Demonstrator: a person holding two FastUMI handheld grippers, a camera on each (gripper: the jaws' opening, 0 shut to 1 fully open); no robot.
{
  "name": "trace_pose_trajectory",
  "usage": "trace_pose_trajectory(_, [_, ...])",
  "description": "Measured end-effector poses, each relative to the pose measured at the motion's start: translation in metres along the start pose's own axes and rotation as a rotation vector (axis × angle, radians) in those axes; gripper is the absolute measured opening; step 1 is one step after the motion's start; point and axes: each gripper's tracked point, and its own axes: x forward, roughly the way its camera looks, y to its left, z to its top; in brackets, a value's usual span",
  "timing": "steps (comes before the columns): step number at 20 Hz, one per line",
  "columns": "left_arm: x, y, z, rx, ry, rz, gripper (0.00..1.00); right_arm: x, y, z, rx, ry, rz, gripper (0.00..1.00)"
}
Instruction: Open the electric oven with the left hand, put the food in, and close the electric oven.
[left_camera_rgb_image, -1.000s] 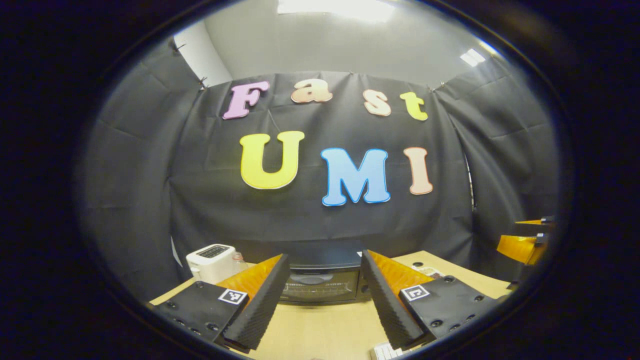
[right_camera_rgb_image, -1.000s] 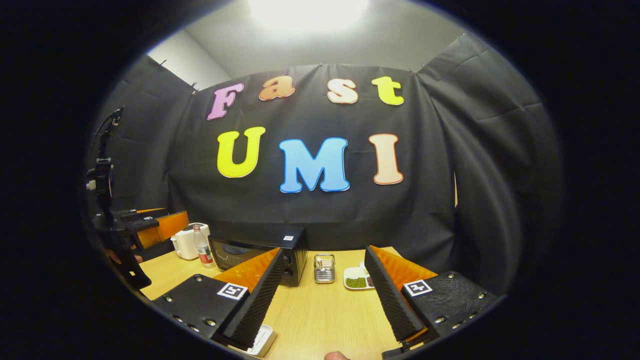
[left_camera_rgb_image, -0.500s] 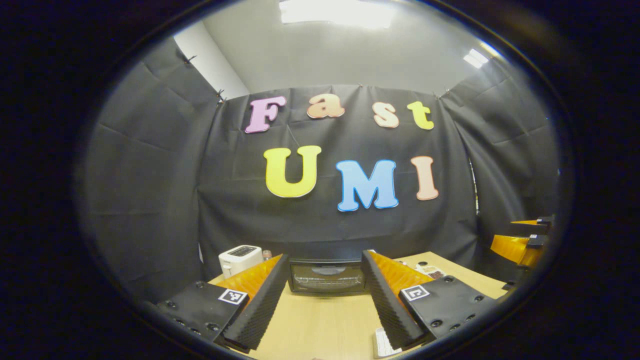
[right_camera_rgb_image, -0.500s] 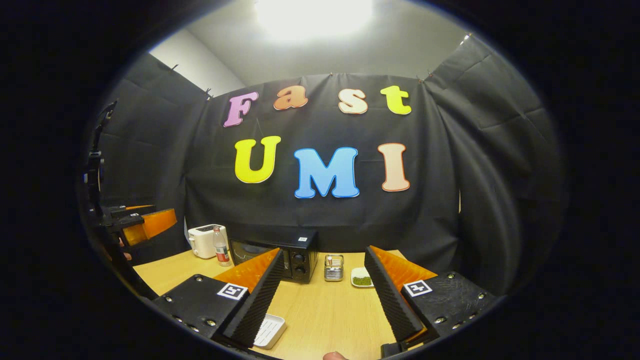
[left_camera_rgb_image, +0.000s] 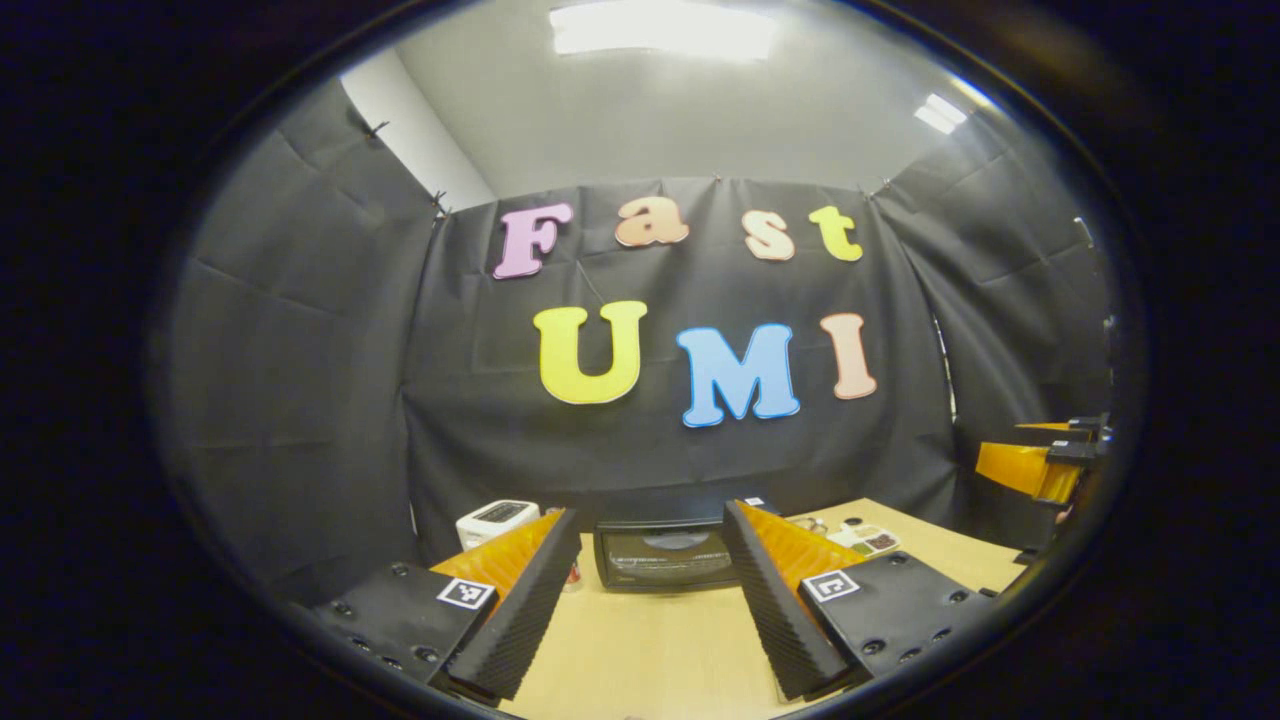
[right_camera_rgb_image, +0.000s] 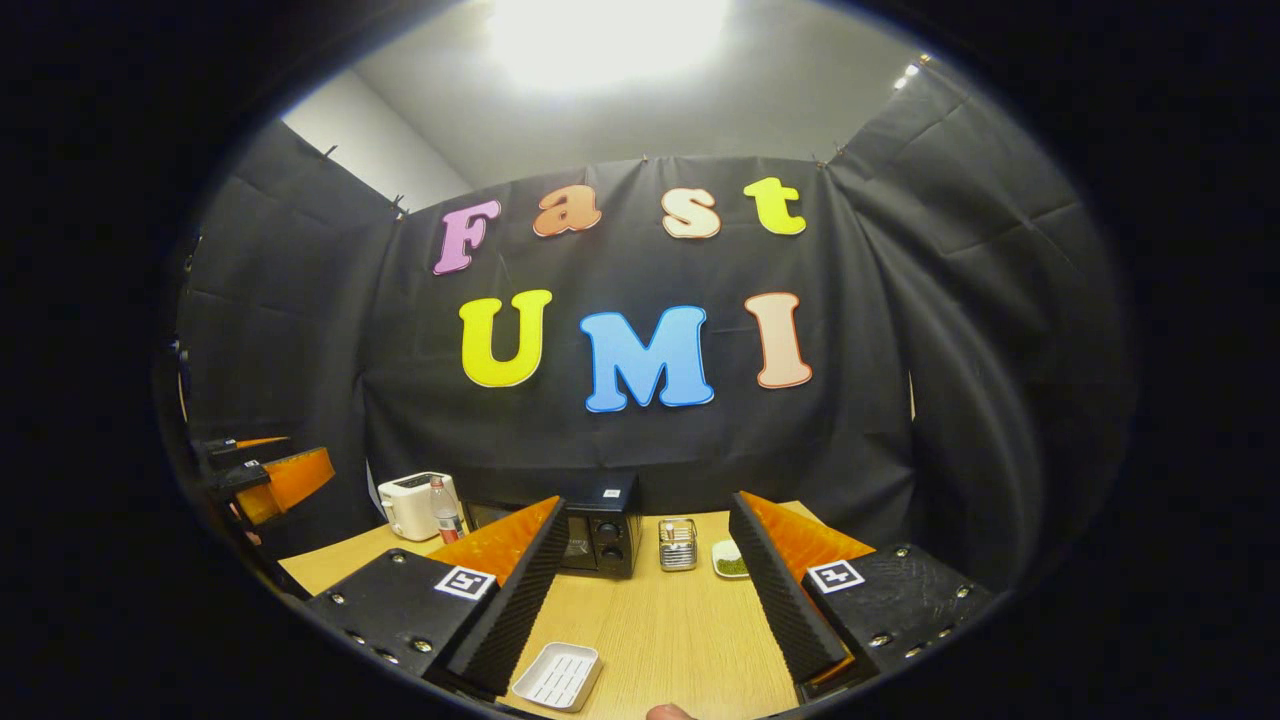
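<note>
The black electric oven (left_camera_rgb_image: 665, 555) stands at the far side of the wooden table (left_camera_rgb_image: 650, 650) with its glass door shut. My left gripper (left_camera_rgb_image: 650, 610) is open and empty, well short of the oven and pointing at it. In the right gripper view the oven (right_camera_rgb_image: 605, 535) is partly hidden behind one finger. My right gripper (right_camera_rgb_image: 650, 605) is open and empty above the table. A small plate of green food (right_camera_rgb_image: 731, 561) lies to the right of the oven. The right gripper (left_camera_rgb_image: 1040, 468) hangs at the far right of the left gripper view, and the left gripper (right_camera_rgb_image: 270, 478) at the far left of the right gripper view.
A white toaster (right_camera_rgb_image: 418, 505) and a small bottle (right_camera_rgb_image: 443, 510) stand left of the oven. A wire basket (right_camera_rgb_image: 678, 543) sits between the oven and the plate. A white ribbed tray (right_camera_rgb_image: 558, 676) lies near the front of the table. A divided dish (left_camera_rgb_image: 868, 538) lies right of the oven.
Both grippers have drawn back from the oven, which now looks smaller and farther off in both views. The white tray has come further into the right gripper view. Both stay open.
</note>
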Motion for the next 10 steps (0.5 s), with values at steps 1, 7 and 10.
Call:
trace_pose_trajectory(1, [0.002,0.002,0.000,-0.001,-0.002,-0.001,1.00,0.000,0.002,0.000,-0.003,0.002,-0.001,0.98])
trace_pose_trajectory(7, [0.003,0.010,0.000,0.010,-0.009,0.000,1.00,0.003,0.010,0.007,-0.033,-0.012,-0.006,0.98])
trace_pose_trajectory(10, [0.004,0.014,-0.002,0.003,-0.005,0.003,1.00,0.004,0.014,0.007,-0.043,-0.012,-0.005,0.98])
